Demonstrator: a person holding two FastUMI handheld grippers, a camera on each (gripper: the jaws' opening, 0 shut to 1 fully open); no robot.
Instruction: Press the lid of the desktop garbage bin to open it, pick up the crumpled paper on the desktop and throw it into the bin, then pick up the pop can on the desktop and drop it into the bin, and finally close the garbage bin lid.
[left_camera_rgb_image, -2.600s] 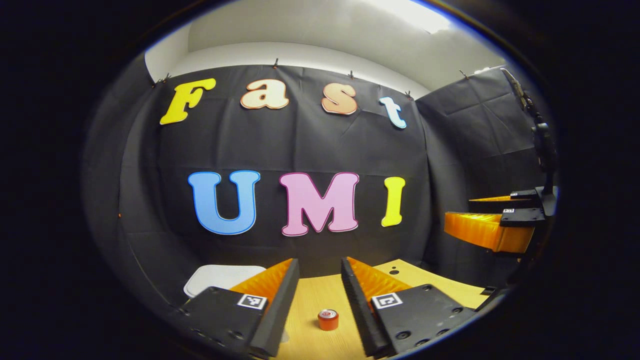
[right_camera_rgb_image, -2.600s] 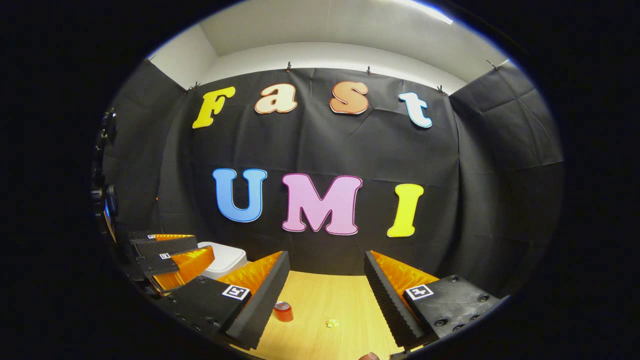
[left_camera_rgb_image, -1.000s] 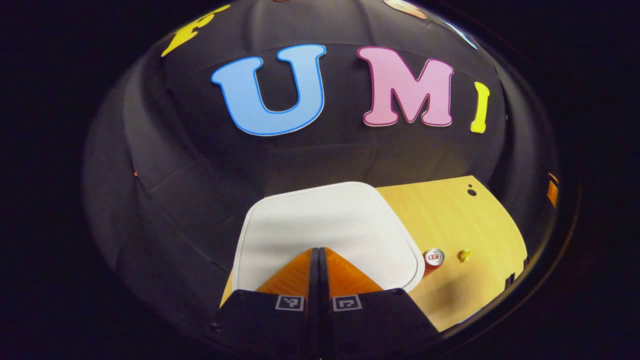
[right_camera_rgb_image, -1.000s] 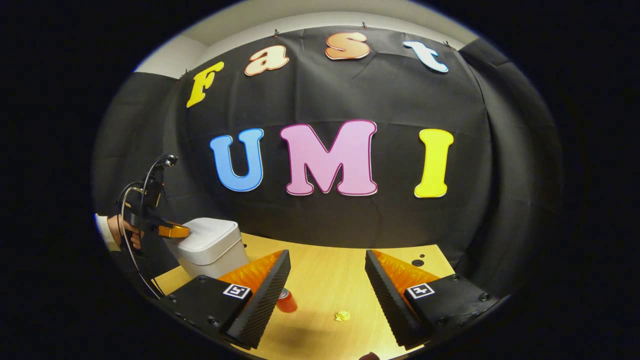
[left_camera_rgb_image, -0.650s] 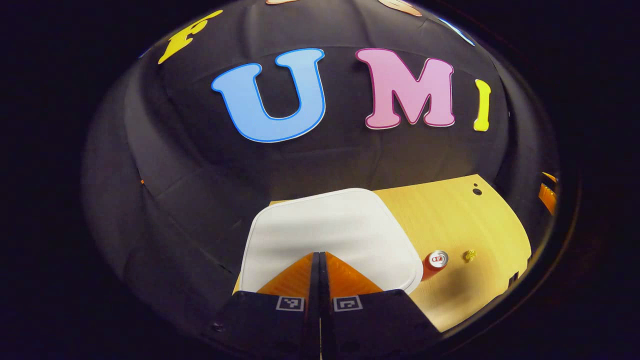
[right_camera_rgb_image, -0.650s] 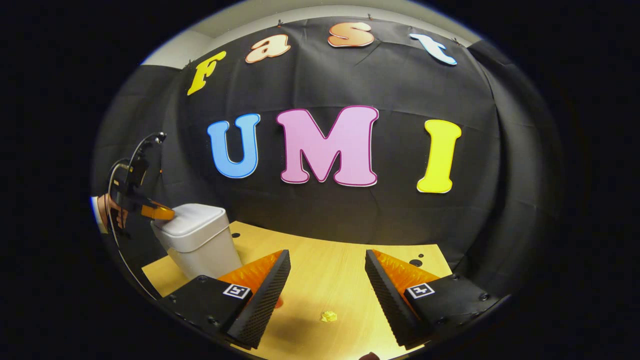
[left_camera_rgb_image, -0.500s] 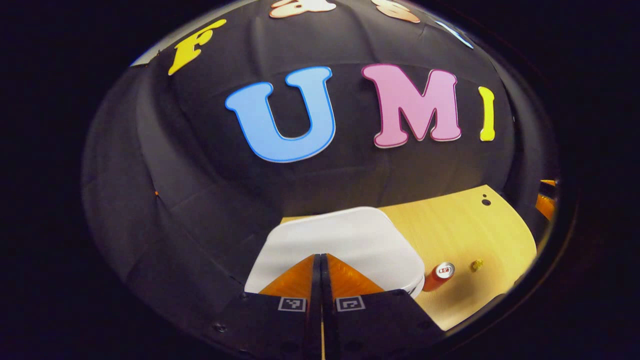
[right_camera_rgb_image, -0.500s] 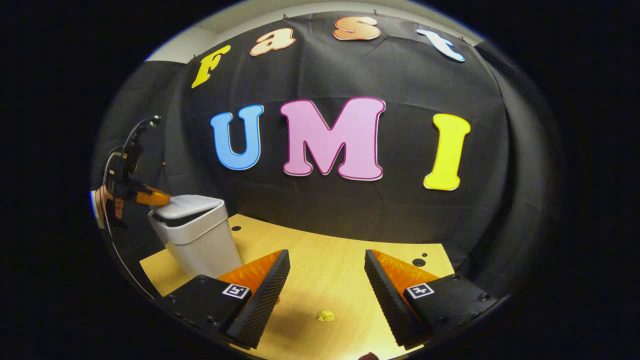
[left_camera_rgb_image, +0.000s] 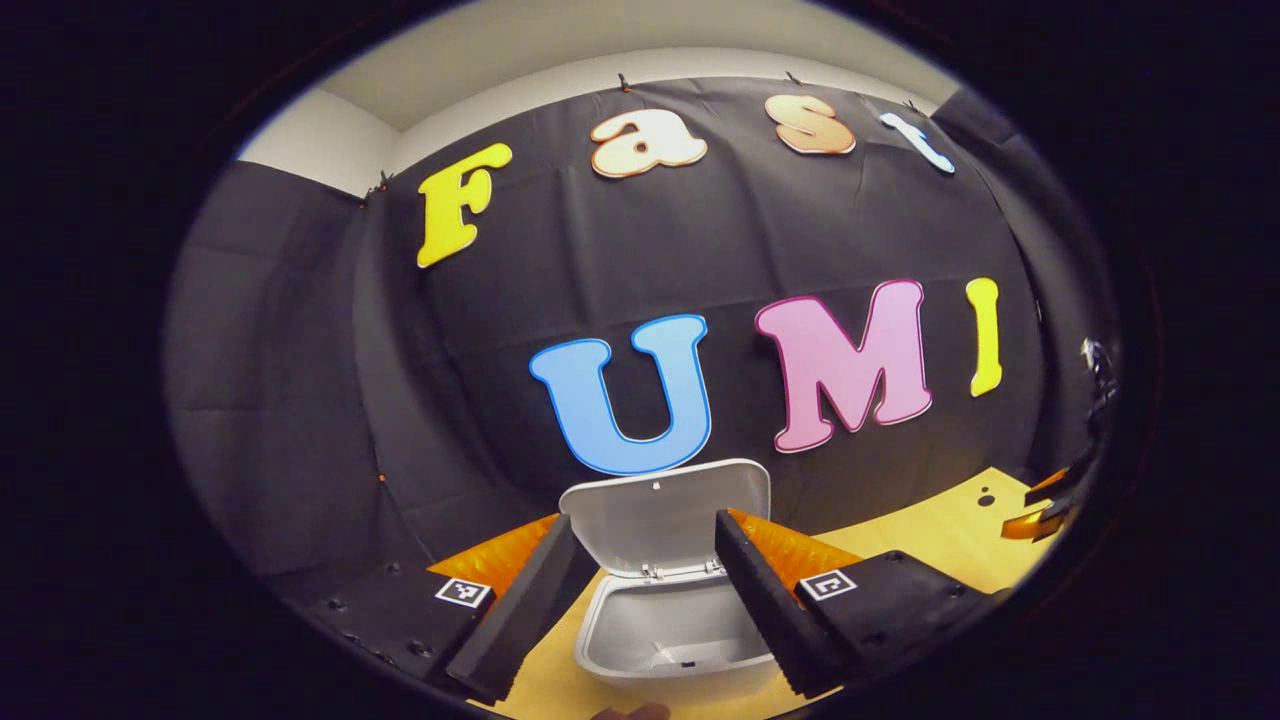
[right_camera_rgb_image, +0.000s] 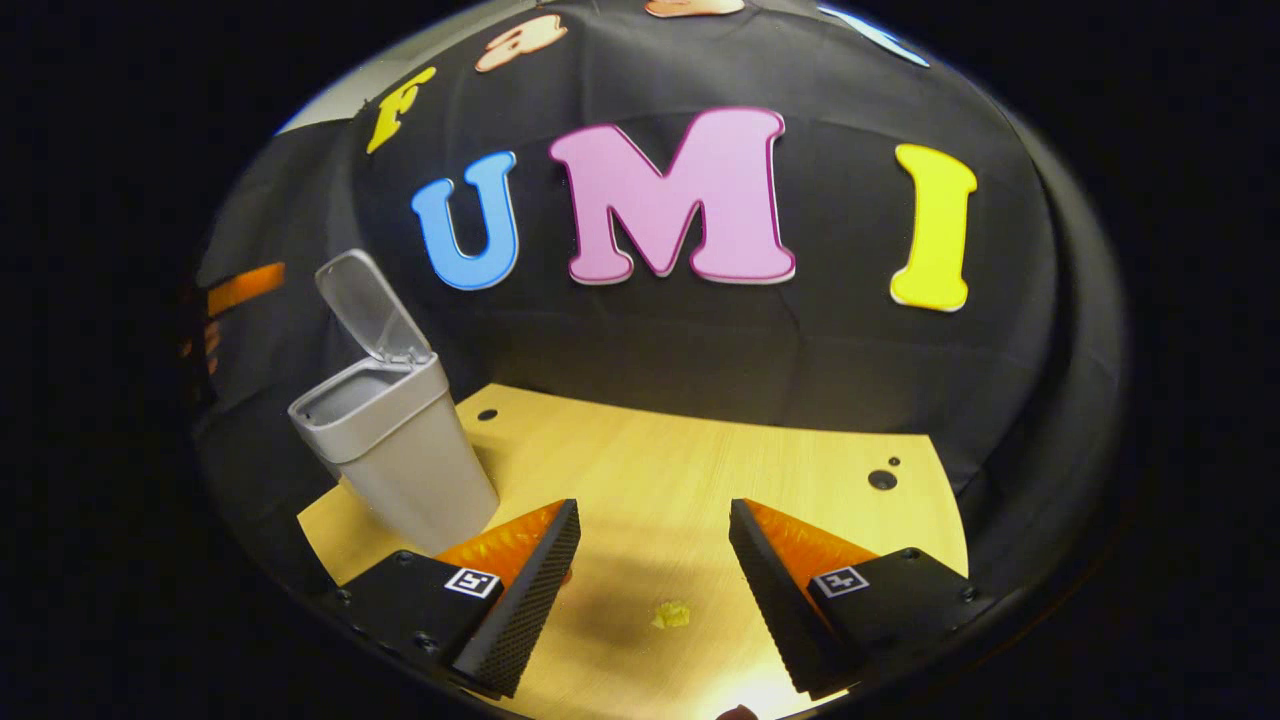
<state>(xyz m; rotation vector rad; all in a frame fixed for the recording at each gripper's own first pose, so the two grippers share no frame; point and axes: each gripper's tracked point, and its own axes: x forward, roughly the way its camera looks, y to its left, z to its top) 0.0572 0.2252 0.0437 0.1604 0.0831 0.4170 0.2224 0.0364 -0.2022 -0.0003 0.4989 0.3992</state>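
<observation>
The white desktop bin (left_camera_rgb_image: 665, 640) stands with its lid (left_camera_rgb_image: 665, 505) swung upright and its inside bare. My left gripper (left_camera_rgb_image: 645, 520) is open just in front of and above the bin's mouth, with nothing between its fingers. In the right gripper view the bin (right_camera_rgb_image: 400, 460) stands at the table's left with its lid (right_camera_rgb_image: 365, 305) up. A small yellow crumpled paper (right_camera_rgb_image: 671, 614) lies on the wood, below and between the fingers of my open right gripper (right_camera_rgb_image: 653, 507), which hovers above it without touching.
The light wooden table (right_camera_rgb_image: 700, 450) has small dark holes (right_camera_rgb_image: 880, 479) near its far right corner. Black cloth walls close off the back and sides. The other gripper shows as an orange strip (right_camera_rgb_image: 240, 288) left of the bin.
The left gripper, shut and pressing on the closed lid, has drawn back and opened; the lid has sprung upright. The right gripper has tilted down and closed in on the paper.
</observation>
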